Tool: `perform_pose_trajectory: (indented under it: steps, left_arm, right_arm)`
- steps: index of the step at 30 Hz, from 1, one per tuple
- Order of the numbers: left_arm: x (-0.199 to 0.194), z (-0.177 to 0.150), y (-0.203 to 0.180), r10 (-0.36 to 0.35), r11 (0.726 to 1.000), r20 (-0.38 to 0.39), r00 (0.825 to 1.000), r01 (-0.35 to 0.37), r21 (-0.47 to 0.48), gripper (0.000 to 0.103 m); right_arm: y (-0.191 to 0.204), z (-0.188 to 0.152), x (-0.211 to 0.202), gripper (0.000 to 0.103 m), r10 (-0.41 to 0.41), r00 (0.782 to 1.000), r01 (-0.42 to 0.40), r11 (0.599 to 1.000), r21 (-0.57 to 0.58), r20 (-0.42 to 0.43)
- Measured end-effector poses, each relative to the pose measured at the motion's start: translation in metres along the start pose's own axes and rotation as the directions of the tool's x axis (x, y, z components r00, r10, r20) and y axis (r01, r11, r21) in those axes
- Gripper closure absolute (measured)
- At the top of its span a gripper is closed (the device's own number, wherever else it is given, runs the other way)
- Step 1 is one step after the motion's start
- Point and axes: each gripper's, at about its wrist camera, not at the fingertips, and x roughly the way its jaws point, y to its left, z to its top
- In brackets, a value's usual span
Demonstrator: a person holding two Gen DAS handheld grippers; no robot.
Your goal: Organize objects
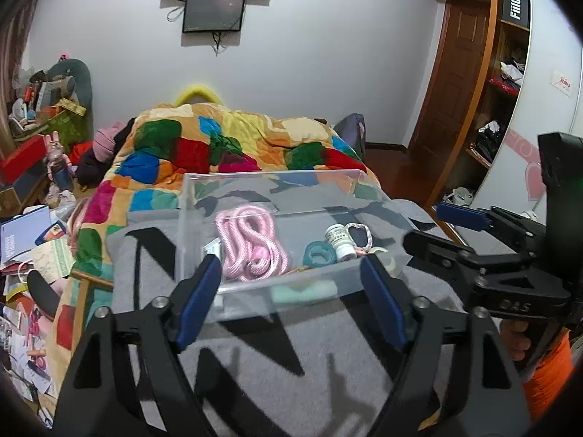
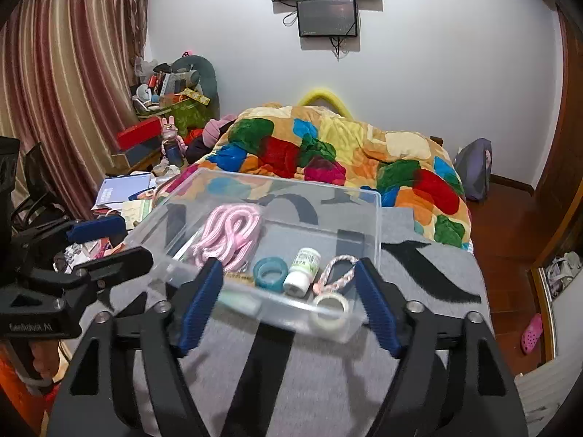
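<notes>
Clear plastic bin (image 2: 371, 225) sits on the grey blanket (image 2: 320, 371) at the foot of the bed, and it already holds the pink rope (image 2: 229, 235), teal tape ring (image 2: 270, 274), white bottle (image 2: 301, 271), braided loop (image 2: 337, 273) and white tape roll (image 2: 329, 311). Your left gripper (image 1: 291, 291) and right gripper (image 2: 288, 300) both hover at its near wall, jaws spread wide, gripping nothing. You're probably lined up to steady or shift it, though whether the pads touch the plastic isn't clear.
</notes>
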Motion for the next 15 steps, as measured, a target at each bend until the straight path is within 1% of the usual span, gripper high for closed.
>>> perform_pose_trajectory:
  steps: [2, 4, 10, 15]
  left_arm:
    - [-0.005, -0.005, 0.001, 0.012, 1.0, 0.011, 1.0, -0.012, 0.0, 0.017]
    - [-0.009, -0.012, 0.002, 0.016, 1.0, 0.015, 1.0, -0.016, -0.001, 0.015]
    - [-0.014, -0.03, -0.002, 0.021, 1.0, 0.006, 1.0, -0.021, 0.0, 0.014]
    - [-0.013, -0.041, -0.008, 0.013, 1.0, -0.007, 1.0, -0.013, -0.001, 0.014]
  right_arm:
    - [0.003, -0.006, -0.007, 0.023, -0.005, 1.0, 0.005, 1.0, -0.009, 0.01]
    - [0.006, -0.012, -0.014, 0.021, -0.012, 1.0, 0.012, 1.0, -0.018, 0.018]
    - [0.009, -0.03, -0.022, 0.02, 0.011, 1.0, -0.011, 1.0, 0.008, 0.016]
    - [0.014, -0.041, -0.021, 0.02, 0.002, 1.0, -0.002, 1.0, -0.002, 0.003]
